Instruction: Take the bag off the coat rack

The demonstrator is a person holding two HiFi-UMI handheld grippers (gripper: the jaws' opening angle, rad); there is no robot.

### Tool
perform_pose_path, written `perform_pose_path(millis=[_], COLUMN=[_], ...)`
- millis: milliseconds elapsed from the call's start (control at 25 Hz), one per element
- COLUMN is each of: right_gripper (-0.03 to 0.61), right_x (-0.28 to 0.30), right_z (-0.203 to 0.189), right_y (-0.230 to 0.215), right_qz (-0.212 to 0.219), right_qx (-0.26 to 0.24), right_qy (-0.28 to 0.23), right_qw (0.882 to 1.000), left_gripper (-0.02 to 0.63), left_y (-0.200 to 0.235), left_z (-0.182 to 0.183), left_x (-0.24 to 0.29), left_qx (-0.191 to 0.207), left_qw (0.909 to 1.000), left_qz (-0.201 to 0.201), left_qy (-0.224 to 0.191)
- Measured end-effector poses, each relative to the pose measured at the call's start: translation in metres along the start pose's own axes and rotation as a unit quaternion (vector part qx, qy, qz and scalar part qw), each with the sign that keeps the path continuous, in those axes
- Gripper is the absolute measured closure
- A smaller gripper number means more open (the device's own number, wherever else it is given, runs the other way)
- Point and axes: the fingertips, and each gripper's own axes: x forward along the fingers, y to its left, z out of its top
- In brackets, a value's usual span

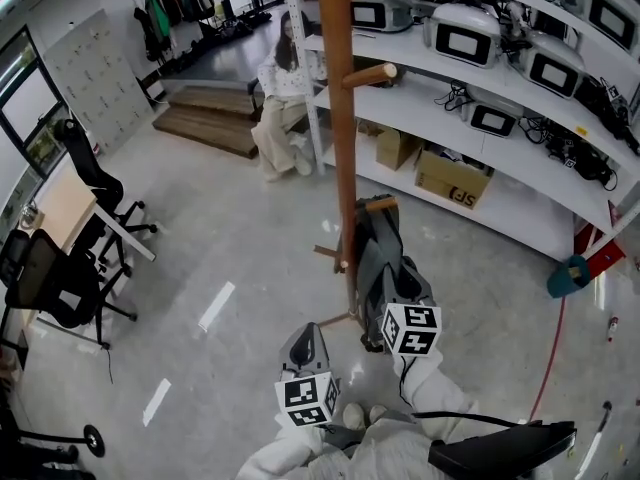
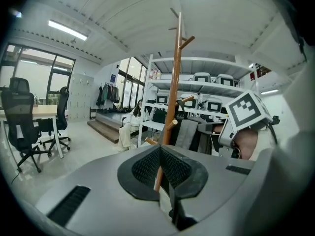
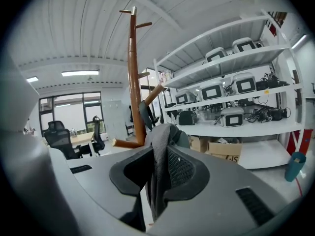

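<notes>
A brown wooden coat rack [image 1: 340,148] stands in front of me; its pole also shows in the left gripper view [image 2: 173,92] and the right gripper view [image 3: 133,82]. A grey and black bag [image 1: 378,248] hangs from a low peg on its right side. My right gripper [image 1: 395,283] is up against the bag. In its own view the right gripper [image 3: 160,150] is shut on a fold of the bag's grey fabric [image 3: 170,132]. My left gripper [image 1: 303,343] hangs lower, left of the pole, apart from the bag. Its pads meet at the tips with nothing held [image 2: 160,149].
White shelving [image 1: 480,108] with monitors, cables and cardboard boxes [image 1: 450,178] runs behind the rack. A person [image 1: 280,98] sits by the shelf end, near wooden steps [image 1: 210,118]. Office chairs [image 1: 60,278] and a desk stand at the left. A teal bin [image 1: 568,276] is at the right.
</notes>
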Motion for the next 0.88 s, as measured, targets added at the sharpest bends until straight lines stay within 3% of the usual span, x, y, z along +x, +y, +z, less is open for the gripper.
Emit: perform_pose_path(millis=[880], right_gripper=[0.506], right_x=[-0.035], right_z=[0.081], right_y=[-0.023], right_qz=[0.000], right_qx=[-0.004], right_qy=[-0.063], right_qw=[0.998], left_gripper=[0.626], left_y=[-0.035], left_z=[0.023], left_x=[0.005], left_qx=[-0.021], left_qw=[0.9982], left_qz=[-0.031], left_qy=[-0.047])
